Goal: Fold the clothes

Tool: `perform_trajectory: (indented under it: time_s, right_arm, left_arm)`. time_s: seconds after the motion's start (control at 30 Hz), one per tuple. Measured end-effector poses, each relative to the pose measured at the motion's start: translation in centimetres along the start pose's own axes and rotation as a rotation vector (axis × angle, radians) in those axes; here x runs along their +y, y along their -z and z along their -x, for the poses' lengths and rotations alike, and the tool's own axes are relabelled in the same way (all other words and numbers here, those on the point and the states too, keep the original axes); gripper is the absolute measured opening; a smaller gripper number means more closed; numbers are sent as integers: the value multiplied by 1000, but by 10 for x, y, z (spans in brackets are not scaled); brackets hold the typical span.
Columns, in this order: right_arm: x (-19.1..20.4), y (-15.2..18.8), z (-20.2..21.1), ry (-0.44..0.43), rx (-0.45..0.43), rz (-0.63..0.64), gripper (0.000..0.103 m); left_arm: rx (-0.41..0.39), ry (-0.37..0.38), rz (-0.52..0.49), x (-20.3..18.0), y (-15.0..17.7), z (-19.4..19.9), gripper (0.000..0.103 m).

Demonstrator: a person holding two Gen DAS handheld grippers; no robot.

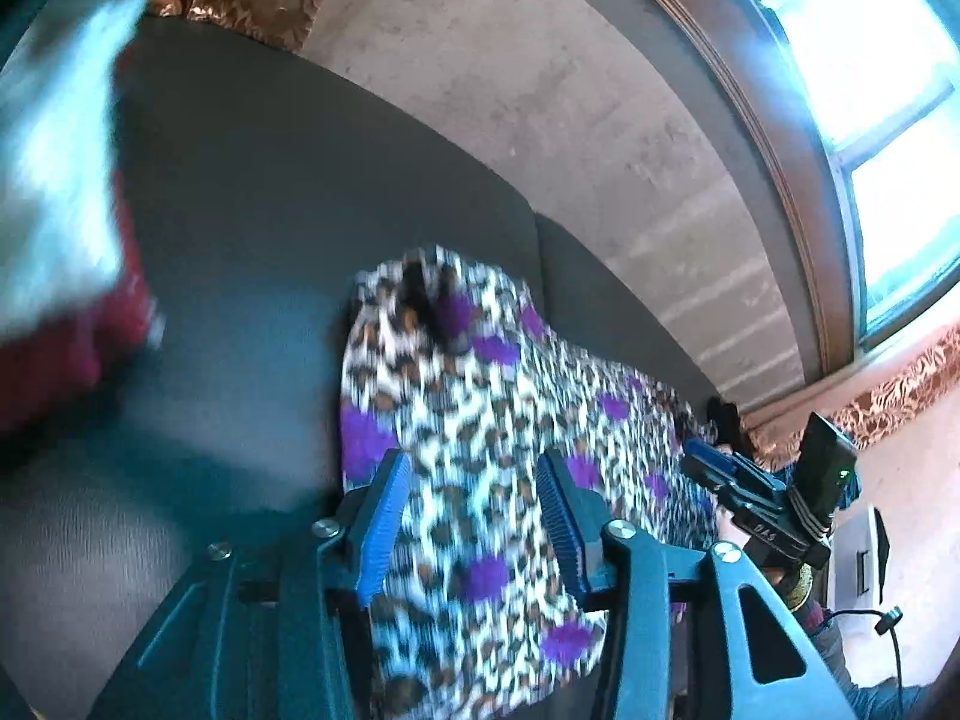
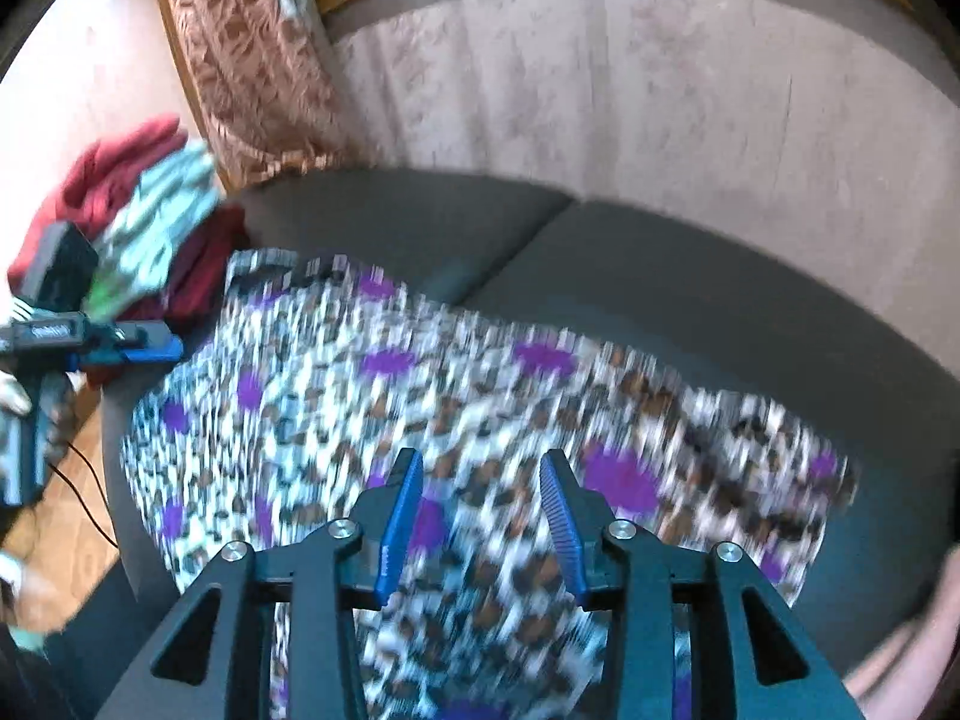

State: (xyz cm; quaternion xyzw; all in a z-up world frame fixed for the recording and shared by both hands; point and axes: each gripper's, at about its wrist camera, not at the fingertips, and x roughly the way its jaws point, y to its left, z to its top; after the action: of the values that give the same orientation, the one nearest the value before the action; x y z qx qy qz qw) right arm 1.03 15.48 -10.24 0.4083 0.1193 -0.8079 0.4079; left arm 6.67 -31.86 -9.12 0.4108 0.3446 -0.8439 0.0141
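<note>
**Leopard print on the sofa**

Leopard-print garment (image 2: 456, 420) lies spread on the grey sofa (image 2: 690, 276). My left gripper (image 1: 474, 510) and right gripper (image 2: 480, 516) hover over it, jaws wide, empty. Red clothes (image 2: 120, 168) lie piled beside the garment.

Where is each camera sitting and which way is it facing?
Left wrist: on the left gripper, looking along the sofa toward the window; its open fingers and the right gripper show.
Right wrist: on the right gripper, facing the wall; its open fingers and the left gripper show.
Shared: the leopard garment.
</note>
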Motion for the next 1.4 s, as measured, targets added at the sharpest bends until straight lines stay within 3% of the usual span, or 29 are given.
perform_trajectory:
  time_s: [0.17,0.2,0.23,0.3,0.47,0.63,0.7,0.77,0.83,0.9,1.0,1.1,1.17,1.23,1.33,1.4]
  right_arm:
    - [-10,27,1,18,14,-86,45]
    - [-16,30,2,22,13,-110,46]
    - [-19,34,4,24,10,-130,46]
    - [-23,39,7,30,3,-157,46]
    - [-30,49,15,63,6,-158,47]
    - [-27,64,21,135,9,-102,47]
    - [-27,70,25,114,-15,-129,54]
    - [-22,75,26,86,-33,-138,70]
    - [-9,79,22,101,-32,-95,81]
    - [8,81,19,140,-14,-31,89]
    - [20,83,18,123,-1,-10,101]
    - [22,90,23,108,-10,-18,101]
    - [17,91,32,59,-20,-63,100]
    - [8,90,46,26,-45,-114,90]
    - [-17,88,75,150,-140,-178,88]
    - [-39,86,82,260,-152,-196,88]
  left_arm:
    - [23,-140,-148,-16,34,-3,45]
    - [24,-162,-169,-17,39,-5,37]
    - [24,-183,-190,-18,43,-7,19]
    - [24,-216,-225,-19,49,-8,9]
    - [25,-301,-299,-21,51,-2,6]
    - [41,-309,-310,-10,62,14,10]
    - [36,-325,-274,-2,66,21,10]
    - [-11,-352,-229,2,68,35,10]
    - [-72,-331,-200,1,65,47,14]
    - [-117,-222,-184,-6,58,54,17]
    - [-121,-150,-278,-34,52,41,18]
    - [-85,-139,-352,-61,51,5,19]
    - [-36,-175,-386,-66,52,-18,20]
    - [27,-220,-413,-65,57,-41,20]
    - [16,-191,-413,-56,64,-43,20]
    - [12,-162,-378,-48,63,-41,20]
